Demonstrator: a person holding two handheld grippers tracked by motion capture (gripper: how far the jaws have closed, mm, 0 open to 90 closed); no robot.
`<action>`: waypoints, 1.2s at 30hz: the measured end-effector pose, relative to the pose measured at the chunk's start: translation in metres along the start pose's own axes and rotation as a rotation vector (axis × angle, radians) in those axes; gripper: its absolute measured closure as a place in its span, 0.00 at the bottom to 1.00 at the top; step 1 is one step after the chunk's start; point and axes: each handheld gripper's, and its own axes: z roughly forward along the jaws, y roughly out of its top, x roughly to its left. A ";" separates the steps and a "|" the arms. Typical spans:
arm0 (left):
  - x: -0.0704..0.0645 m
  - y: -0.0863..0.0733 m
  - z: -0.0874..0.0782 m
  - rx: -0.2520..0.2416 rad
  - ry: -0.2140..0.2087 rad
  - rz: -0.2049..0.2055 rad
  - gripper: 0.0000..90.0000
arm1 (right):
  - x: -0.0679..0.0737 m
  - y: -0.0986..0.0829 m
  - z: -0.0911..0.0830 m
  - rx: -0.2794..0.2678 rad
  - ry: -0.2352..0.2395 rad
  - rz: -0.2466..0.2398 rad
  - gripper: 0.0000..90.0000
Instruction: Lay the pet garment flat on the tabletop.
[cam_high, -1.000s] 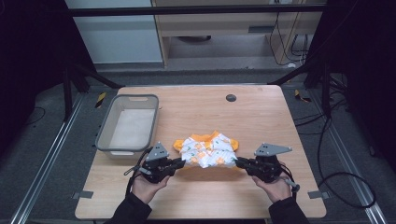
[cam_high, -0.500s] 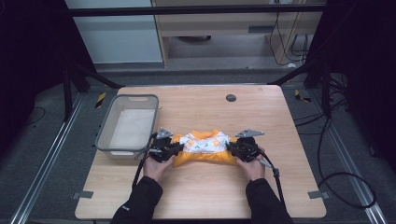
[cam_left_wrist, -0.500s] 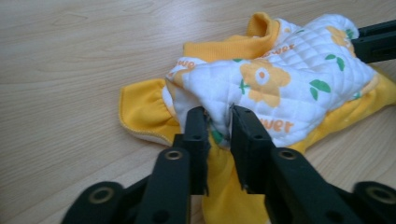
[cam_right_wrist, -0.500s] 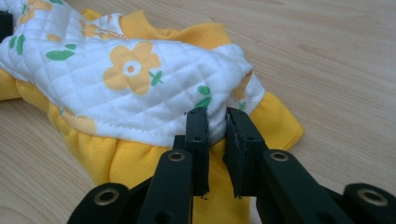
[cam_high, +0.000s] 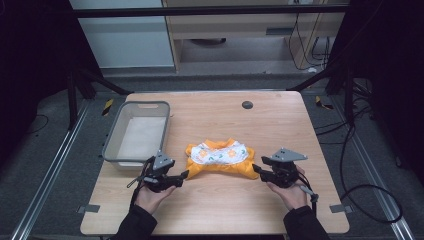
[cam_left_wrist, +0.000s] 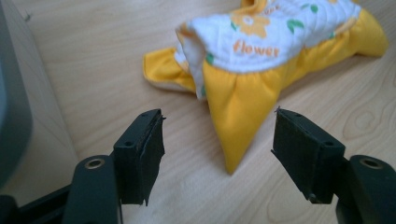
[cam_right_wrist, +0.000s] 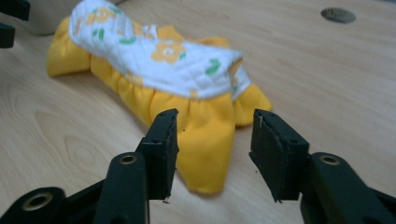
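Both grippers, left (cam_high: 184, 174) and right (cam_high: 256, 169), rest with jaws apart at opposite ends of the yellow garment (cam_high: 220, 158).

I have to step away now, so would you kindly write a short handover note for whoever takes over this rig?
Left gripper: open, empty, jaws either side of the left yellow corner of the garment, not closed on it.
Right gripper: open, empty, jaws astride the right yellow corner.
The garment lies bunched mid-table on the wooden table, white flowered panel up. The grey bin sits to its left, nothing visible inside.
Done: both grippers lined up.
Left: probably close on both corners, then lift or spread.
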 end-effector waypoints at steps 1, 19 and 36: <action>-0.001 -0.003 0.002 0.009 -0.004 0.000 0.37 | 0.000 -0.004 0.001 0.006 0.002 0.002 0.54; -0.003 -0.013 0.036 0.113 -0.006 0.021 0.80 | 0.003 -0.021 0.045 0.119 0.026 0.003 0.69; -0.005 0.005 -0.015 -0.004 -0.142 0.000 0.97 | 0.006 -0.002 0.000 0.055 0.080 -0.020 0.97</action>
